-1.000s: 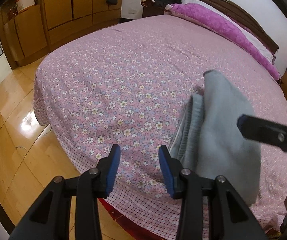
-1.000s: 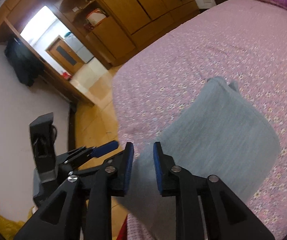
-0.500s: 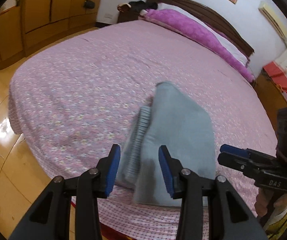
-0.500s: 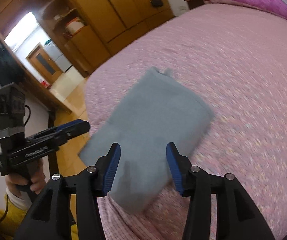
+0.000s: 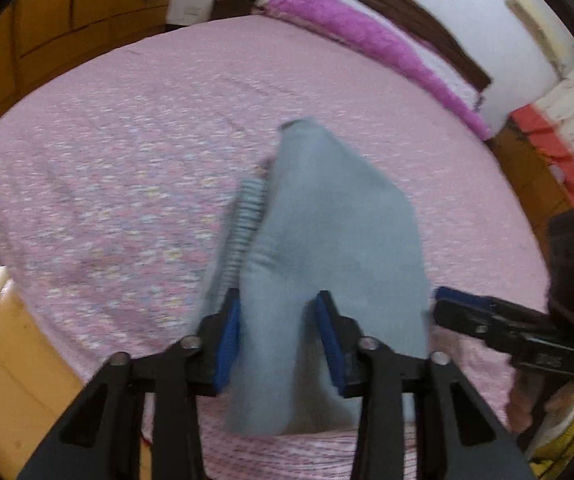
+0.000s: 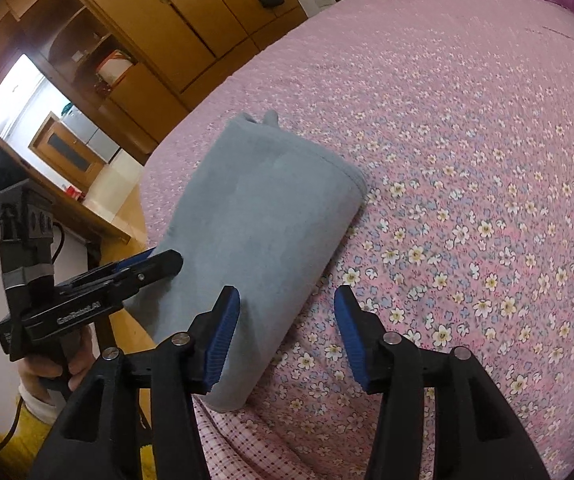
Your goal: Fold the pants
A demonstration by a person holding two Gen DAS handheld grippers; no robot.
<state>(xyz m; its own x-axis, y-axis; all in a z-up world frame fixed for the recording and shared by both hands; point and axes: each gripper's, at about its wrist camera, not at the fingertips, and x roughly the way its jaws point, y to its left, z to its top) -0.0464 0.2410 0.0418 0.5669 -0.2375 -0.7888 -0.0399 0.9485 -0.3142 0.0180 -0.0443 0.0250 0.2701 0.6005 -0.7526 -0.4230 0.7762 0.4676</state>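
The grey fleece pants (image 6: 259, 216), folded into a soft, light, limp bundle on the floral bedspread (image 6: 467, 160), lie at 12 o'clock of the left gripper (image 5: 281, 338) and 11 o'clock of the right gripper (image 6: 287, 332), both spread wide and empty; best pinched through its thick folded edge.

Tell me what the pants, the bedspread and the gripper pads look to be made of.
Pants: soft grey knit or fleece, matte, with a ribbed waistband.
Bedspread: thin printed cotton, likely; small flowers, matte.
Pads: blue ridged rubber or plastic, on black plastic fingers.
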